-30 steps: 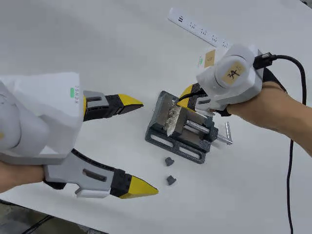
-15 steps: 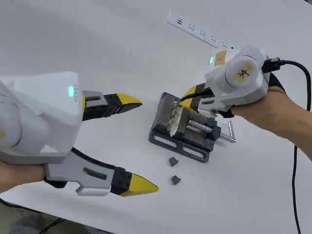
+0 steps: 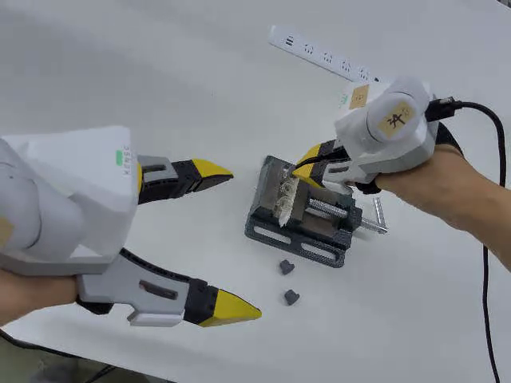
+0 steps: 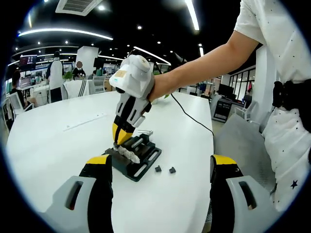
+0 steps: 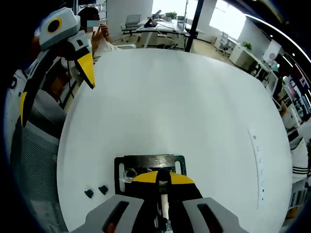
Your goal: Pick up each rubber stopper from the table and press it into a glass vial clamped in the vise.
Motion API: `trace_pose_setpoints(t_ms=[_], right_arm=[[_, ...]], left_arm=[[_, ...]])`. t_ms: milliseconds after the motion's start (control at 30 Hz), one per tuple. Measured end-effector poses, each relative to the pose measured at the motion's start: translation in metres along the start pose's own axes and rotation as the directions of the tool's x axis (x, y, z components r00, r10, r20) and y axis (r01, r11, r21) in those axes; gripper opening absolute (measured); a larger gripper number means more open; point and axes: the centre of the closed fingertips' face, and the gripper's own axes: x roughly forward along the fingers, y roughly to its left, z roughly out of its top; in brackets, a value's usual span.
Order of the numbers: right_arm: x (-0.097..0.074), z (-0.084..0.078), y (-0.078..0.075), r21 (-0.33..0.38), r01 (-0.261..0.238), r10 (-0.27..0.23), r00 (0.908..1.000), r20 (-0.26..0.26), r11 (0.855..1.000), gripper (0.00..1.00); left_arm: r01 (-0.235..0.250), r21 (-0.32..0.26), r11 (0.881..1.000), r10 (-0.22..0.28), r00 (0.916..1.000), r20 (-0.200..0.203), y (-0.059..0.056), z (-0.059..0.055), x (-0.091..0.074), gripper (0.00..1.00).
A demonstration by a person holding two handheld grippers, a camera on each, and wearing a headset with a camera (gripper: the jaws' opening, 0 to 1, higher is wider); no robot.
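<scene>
A dark vise [image 3: 297,225] stands mid-table and clamps a row of clear glass vials [image 3: 283,197]. One vial's open mouth [image 5: 129,174] shows just left of my right gripper's tips. My right gripper [image 3: 304,163] hovers over the vise's jaws, its yellow tips nearly together on a small dark stopper [image 5: 163,175]. From the left gripper view, the right gripper [image 4: 118,138] points down at the vials [image 4: 129,153]. Two loose dark stoppers [image 3: 286,266] [image 3: 291,297] lie in front of the vise. My left gripper [image 3: 244,239] is held wide open to the vise's left, holding nothing.
A white power strip [image 3: 323,56] lies at the far side of the white table [image 3: 160,96]. A black cable [image 3: 491,239] trails from the right gripper. The vise's screw handle [image 3: 375,219] sticks out on the right. People sit at desks beyond the table.
The right gripper has stayed over the vise, its tips lifting and tilting only slightly. The left gripper has kept open in place. The view itself has shifted a little.
</scene>
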Motion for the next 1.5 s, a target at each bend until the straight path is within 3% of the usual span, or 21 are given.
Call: trace_pose_setpoints(t_ms=[433,800,933,1267,1500], right_arm=[[-0.021,0.002,0.0,0.076,0.036,-0.043,0.9955,0.084,0.996,0.12],[-0.043,-0.003,0.006,0.125,0.06,-0.079,0.9859,0.147,0.99,0.33],[-0.048,-0.007,0.009,0.14,0.067,-0.09,0.9827,0.162,0.988,0.36],[-0.06,-0.02,0.022,0.196,0.081,-0.123,0.9702,0.209,0.977,0.46],[-0.07,-0.032,0.029,0.248,0.079,-0.145,0.9545,0.261,0.966,0.56]], left_arm=[[0.01,0.023,1.0,-0.01,0.9997,-0.024,-0.001,0.001,0.001,0.81],[0.021,0.039,0.999,-0.019,0.9984,-0.053,-0.003,-0.001,0.002,0.81],[0.025,0.046,0.999,-0.022,0.9977,-0.065,-0.004,-0.002,0.002,0.81],[0.033,0.073,0.997,-0.025,0.9941,-0.106,-0.002,-0.005,0.002,0.79],[0.041,0.103,0.994,-0.026,0.9895,-0.142,-0.002,-0.01,0.002,0.79]])
